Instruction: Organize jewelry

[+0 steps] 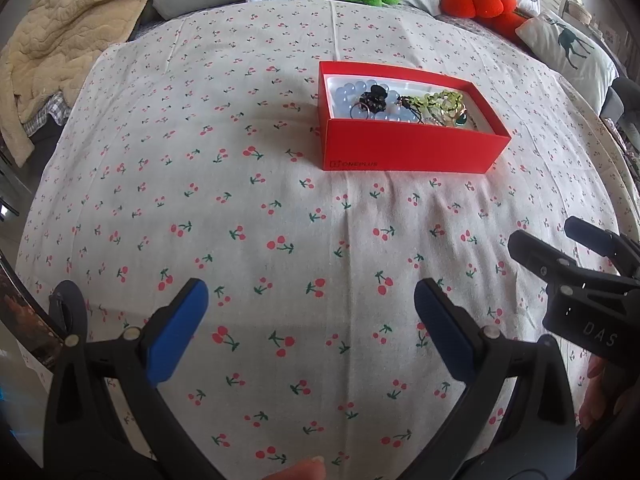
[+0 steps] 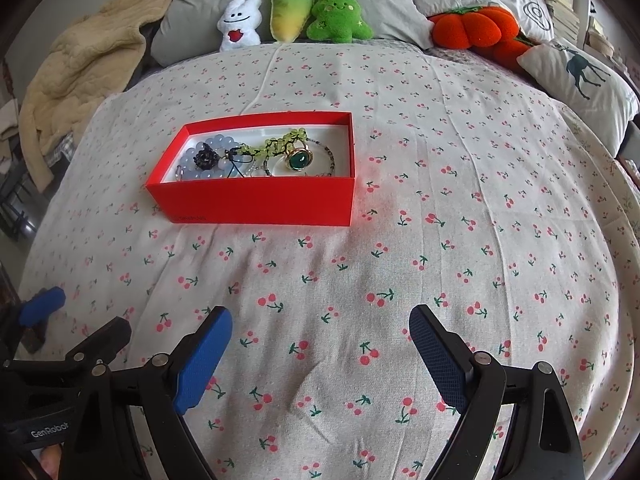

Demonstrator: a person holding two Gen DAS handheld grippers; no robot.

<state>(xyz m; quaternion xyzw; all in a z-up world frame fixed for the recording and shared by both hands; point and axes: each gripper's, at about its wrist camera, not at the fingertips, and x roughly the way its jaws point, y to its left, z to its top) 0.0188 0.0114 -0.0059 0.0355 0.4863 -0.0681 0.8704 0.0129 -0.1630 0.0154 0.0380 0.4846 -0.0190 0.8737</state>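
Observation:
A red open box (image 1: 404, 148) (image 2: 256, 200) sits on the cherry-print bedsheet. Inside lie a pale blue bead bracelet (image 2: 208, 152), a black flower piece (image 2: 205, 157), a green bead strand (image 2: 280, 144), a gold ring with a green stone (image 2: 299, 159) and thin chains. My left gripper (image 1: 310, 300) is open and empty, well in front of the box. My right gripper (image 2: 320, 328) is open and empty, also in front of the box; it shows at the right edge of the left wrist view (image 1: 560, 248).
Plush toys stand at the head of the bed: a white bunny (image 2: 239, 24), a yellow-green carrot (image 2: 289, 10), a green tree (image 2: 339, 14), an orange pumpkin (image 2: 472, 28). A beige blanket (image 2: 80, 68) lies at the left, a deer pillow (image 2: 580, 76) at the right.

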